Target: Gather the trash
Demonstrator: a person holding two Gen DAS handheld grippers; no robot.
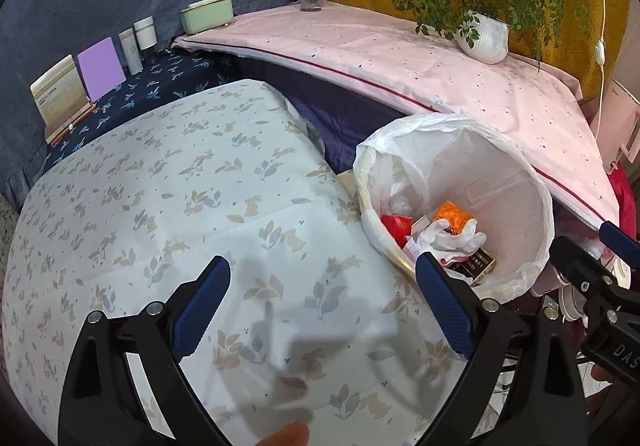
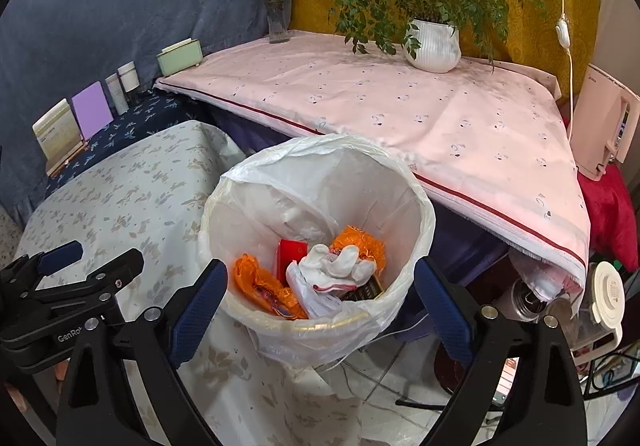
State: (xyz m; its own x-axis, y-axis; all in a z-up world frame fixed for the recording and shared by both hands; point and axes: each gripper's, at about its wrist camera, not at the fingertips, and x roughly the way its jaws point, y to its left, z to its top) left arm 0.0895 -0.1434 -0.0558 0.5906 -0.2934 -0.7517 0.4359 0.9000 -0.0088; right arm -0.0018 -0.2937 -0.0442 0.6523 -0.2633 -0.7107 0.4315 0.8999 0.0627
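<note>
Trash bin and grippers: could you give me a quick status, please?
Left gripper open, empty. Right gripper open, empty, above the bin. Wrappers and white cloth already inside. Nothing in the way.

1. My trash bin (image 2: 320,230) stands upright on the floor against the leaf-print bench's edge, lined with a white bag.
2. Inside it lie orange wrappers (image 2: 260,282), a red box (image 2: 290,256) and crumpled white tissue (image 2: 340,266).

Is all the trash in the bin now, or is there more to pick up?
Done: orange wrappers, a red box and white crumpled trash lie in the lined bin. In hand: nothing; the left gripper and right gripper are both open and empty. Left: no loose trash shows on the leaf-print cloth.
</note>
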